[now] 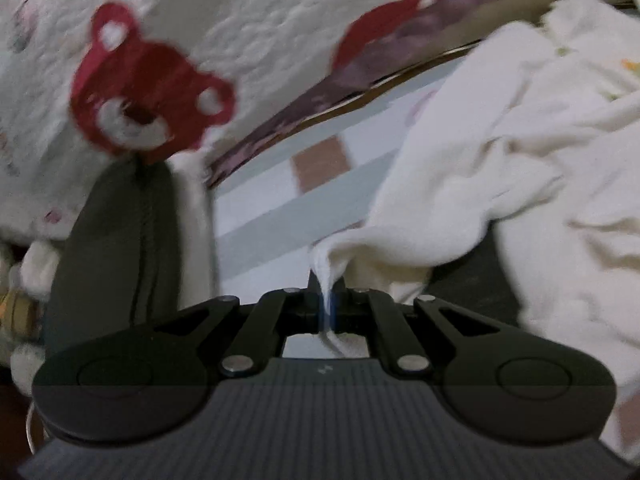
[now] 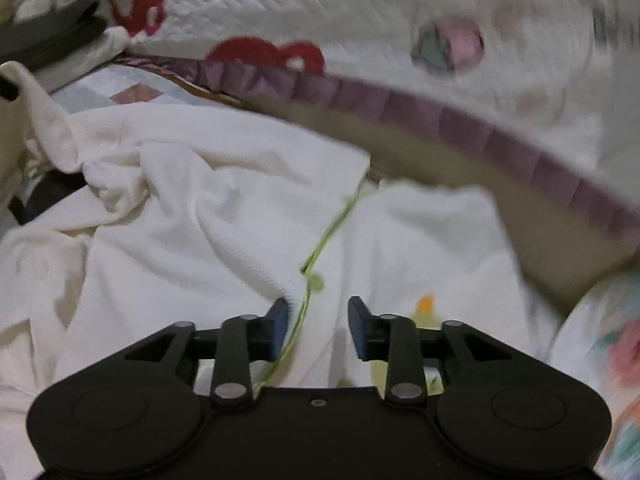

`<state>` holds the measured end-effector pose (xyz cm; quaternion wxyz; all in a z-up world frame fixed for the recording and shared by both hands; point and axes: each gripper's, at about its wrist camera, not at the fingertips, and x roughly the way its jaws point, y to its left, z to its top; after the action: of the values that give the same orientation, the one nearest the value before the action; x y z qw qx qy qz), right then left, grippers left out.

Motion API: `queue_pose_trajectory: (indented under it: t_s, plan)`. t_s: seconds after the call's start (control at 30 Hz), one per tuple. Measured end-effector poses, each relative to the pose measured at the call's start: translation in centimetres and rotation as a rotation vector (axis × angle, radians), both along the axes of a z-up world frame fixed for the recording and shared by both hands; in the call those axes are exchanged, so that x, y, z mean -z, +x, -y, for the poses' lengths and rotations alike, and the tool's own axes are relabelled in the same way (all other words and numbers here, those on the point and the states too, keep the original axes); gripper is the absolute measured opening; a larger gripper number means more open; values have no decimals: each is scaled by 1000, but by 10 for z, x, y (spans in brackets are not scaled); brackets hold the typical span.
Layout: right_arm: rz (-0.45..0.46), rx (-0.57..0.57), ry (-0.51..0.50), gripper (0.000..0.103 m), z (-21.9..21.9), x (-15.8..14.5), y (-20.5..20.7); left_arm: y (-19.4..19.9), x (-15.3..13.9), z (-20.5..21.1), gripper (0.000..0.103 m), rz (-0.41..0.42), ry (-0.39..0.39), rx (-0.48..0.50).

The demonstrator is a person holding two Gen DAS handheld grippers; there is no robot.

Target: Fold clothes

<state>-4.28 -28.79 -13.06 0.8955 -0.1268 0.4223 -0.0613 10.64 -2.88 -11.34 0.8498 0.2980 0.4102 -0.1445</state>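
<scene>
Mid-fold: left claw [image 1: 326, 300] clenched on an edge of the white garment [image 2: 208, 208], rumpled on the bed [image 1: 280, 216]. Right claw [image 2: 318, 328] released, hovering at the green-stitched placket [image 2: 328, 232] — next probably needs a second pinch, then carrying the cloth over evenly.

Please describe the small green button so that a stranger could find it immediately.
Start at the white garment spread over the bed. Follow its thin green trim down towards the open right claw. The green button sits beside that trim, just above the claw; it is the only round green dot there.

Crumpled white garment [image 2: 192, 216] with green stitched edging [image 2: 328, 232] lies bunched on the bed
</scene>
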Motion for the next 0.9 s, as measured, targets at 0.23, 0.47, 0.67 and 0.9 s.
queue_pose_trajectory:
  t_s: [0.23, 0.47, 0.67, 0.9]
  plan:
    - [54, -69, 629, 42, -1, -30, 18, 23, -46, -59, 3, 207, -11, -81]
    - [-118, -287, 394, 42, -72, 18, 42, 56, -72, -59, 3, 358, 31, -65]
    - [-175, -389, 329, 43, -63, 47, 30, 84, -77, -57, 8, 480, 76, -71]
    - [-208, -391, 385, 43, -43, 48, 19, 85, -85, -74, 18, 587, 183, -85]
